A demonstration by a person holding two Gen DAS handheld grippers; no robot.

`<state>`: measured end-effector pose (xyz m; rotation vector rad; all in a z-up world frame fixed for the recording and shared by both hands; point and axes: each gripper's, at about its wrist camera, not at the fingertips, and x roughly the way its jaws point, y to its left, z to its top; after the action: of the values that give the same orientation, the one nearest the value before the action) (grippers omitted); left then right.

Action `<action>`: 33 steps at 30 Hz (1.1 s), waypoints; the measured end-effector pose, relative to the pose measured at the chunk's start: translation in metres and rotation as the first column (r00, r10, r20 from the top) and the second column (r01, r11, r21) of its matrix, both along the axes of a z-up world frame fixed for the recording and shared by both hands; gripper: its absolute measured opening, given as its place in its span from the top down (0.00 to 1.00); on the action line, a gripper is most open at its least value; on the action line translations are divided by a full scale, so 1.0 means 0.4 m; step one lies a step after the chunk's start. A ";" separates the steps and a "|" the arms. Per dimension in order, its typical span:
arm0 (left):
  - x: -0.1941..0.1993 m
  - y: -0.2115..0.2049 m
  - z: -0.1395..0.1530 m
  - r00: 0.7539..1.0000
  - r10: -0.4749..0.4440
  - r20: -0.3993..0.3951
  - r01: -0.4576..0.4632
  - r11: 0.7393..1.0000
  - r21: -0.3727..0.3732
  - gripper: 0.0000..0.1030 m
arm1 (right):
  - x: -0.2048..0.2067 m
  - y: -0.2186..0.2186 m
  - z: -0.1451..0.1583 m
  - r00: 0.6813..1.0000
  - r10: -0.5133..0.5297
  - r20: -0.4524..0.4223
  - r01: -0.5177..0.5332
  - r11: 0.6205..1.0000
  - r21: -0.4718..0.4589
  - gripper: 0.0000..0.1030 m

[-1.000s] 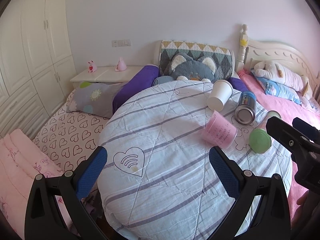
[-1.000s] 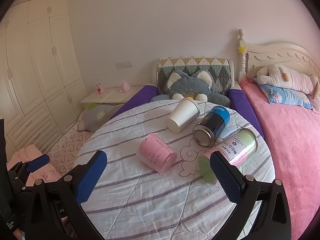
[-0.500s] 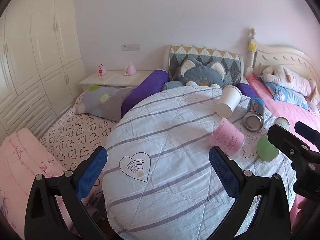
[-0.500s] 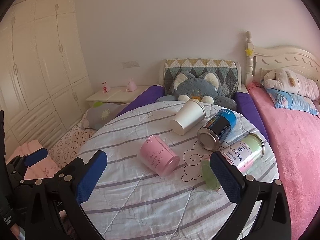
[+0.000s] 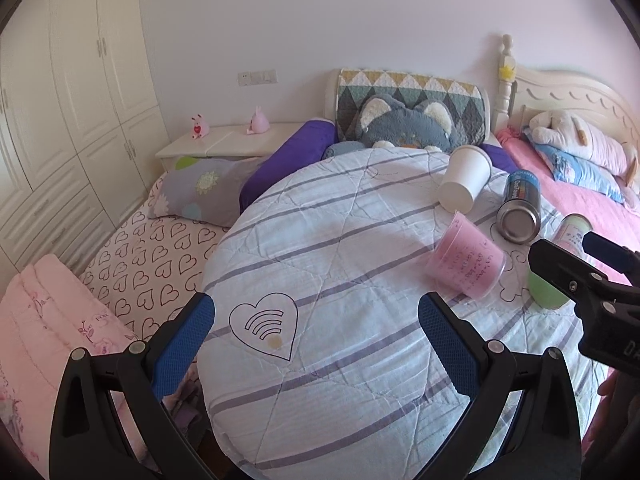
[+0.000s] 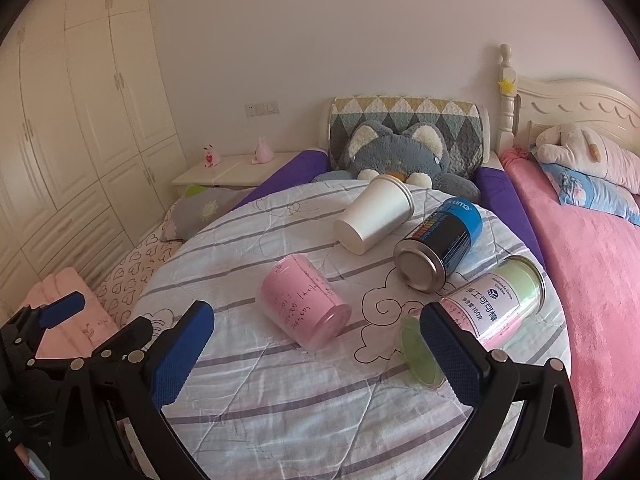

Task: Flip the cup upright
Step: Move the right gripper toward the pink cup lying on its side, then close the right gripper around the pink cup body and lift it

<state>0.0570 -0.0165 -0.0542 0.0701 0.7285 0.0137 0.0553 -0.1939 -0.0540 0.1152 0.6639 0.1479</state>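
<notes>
Overhead, we hold both tools above a round table [image 6: 280,432] draped in a striped quilt. Our left gripper [image 5: 316,336] is spread wide with nothing between its blue pads, and our right gripper [image 6: 316,340] is spread just as wide, also holding nothing.

Four containers lie on their sides. The white paper cup [image 6: 374,216] rests toward the far edge, its base toward us and its rim pointing at a grey plush cat [image 6: 396,152]. Just beside it lies a dark can [image 6: 438,246] with a blue end; we can read only "time" there. Nearer is a pink cup [image 6: 304,306] with dark handwriting too small to read. A clear jar [image 6: 490,312] with a green lid carries a white label reading "手工可可棒".
</notes>
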 end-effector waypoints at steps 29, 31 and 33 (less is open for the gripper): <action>0.092 0.030 -0.089 0.989 -0.029 -0.142 0.027 1.000 -0.012 0.00 | 0.208 0.104 -0.146 0.927 0.275 -0.257 -0.317 0.938 -0.140 0.01; 0.096 0.032 -0.090 0.989 -0.024 -0.148 0.023 1.000 -0.008 0.00 | 0.210 0.100 -0.154 0.924 0.266 -0.274 -0.306 0.945 -0.114 0.09; 0.098 0.039 -0.089 0.989 -0.022 -0.145 0.021 1.000 -0.012 0.00 | 0.211 0.094 -0.159 0.929 0.241 -0.281 -0.278 0.955 -0.101 0.25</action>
<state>0.0961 -0.0010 -0.0896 0.0692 0.8732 -0.0158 0.1398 -0.1565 -0.1175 -0.0908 0.9556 0.3457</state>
